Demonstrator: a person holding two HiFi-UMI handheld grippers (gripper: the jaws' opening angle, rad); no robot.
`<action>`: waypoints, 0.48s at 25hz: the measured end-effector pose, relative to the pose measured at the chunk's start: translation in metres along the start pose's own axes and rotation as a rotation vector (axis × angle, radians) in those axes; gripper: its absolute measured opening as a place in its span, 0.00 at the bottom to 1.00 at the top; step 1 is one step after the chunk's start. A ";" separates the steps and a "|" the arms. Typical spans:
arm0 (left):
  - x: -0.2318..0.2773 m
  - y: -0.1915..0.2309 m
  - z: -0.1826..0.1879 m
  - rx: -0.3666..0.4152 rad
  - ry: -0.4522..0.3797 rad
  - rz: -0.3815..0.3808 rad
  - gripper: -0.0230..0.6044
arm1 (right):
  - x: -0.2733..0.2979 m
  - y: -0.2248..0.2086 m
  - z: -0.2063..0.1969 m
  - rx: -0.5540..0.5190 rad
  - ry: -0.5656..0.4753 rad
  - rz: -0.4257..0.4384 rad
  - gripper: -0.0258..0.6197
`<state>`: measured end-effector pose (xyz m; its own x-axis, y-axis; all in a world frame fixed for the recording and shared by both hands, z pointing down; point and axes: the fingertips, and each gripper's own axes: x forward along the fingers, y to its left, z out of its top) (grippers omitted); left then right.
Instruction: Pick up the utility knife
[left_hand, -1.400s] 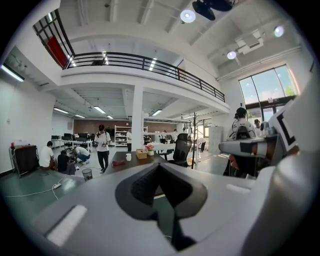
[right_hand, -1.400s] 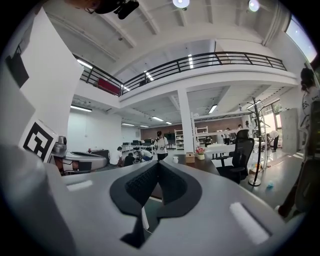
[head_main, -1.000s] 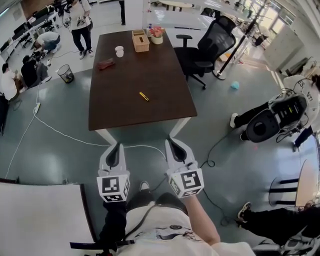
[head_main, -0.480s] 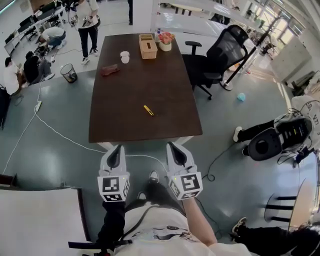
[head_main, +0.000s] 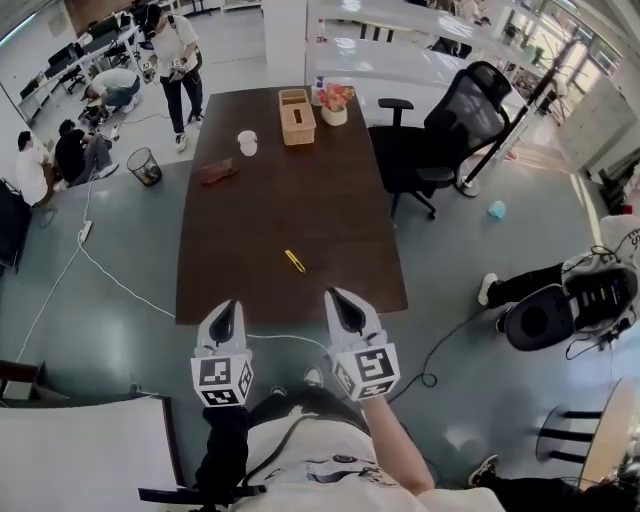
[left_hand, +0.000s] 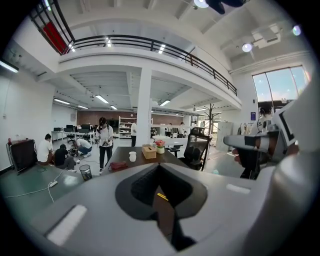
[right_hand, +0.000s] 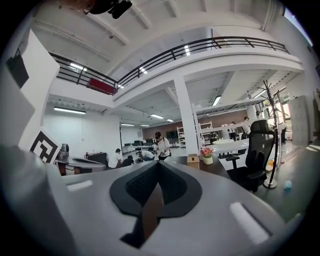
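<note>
You are standing off the 6 o'clock end of the one dark table (head_main: 330, 200), so I judge the approach step is only beginning and nothing is being gripped yet. One black office chair (head_main: 455, 120) is sitting at the table's 2 o'clock side. You are holding two claws low, short of the table's near edge. The left claw (head_main: 226, 312) and the right claw (head_main: 342, 303) are each showing jaws resting together with only a thin slit between them, clamping nothing. At the table's 12 o'clock end, one wooden box (head_main: 297, 116), one flower pot (head_main: 334, 103), one reddish cloth (head_main: 215, 172) and one white cup (head_main: 247, 144) are sitting well apart from the job. The one yellow utility knife (head_main: 294, 261) is lying slantwise on the table's near half, at 12 o'clock from the gap between your claws. Next, I judge, you are needing to carry one claw forward over it, spread the jaws, and come down across its narrow body.
</note>
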<state>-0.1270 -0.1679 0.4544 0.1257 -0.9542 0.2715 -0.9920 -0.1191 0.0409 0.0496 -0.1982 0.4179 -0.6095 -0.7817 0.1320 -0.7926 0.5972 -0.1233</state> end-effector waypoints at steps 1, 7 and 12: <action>0.004 0.000 -0.001 -0.002 0.012 0.000 0.03 | 0.004 -0.002 -0.002 0.007 0.011 0.003 0.04; 0.040 0.016 -0.005 -0.005 0.046 0.000 0.03 | 0.042 -0.017 -0.019 0.027 0.059 0.006 0.04; 0.083 0.033 -0.007 -0.023 0.069 -0.044 0.03 | 0.080 -0.024 -0.032 0.013 0.121 -0.022 0.04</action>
<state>-0.1494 -0.2489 0.4851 0.1699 -0.9269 0.3347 -0.9853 -0.1533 0.0758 0.0190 -0.2691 0.4633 -0.5899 -0.7671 0.2520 -0.8062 0.5769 -0.1313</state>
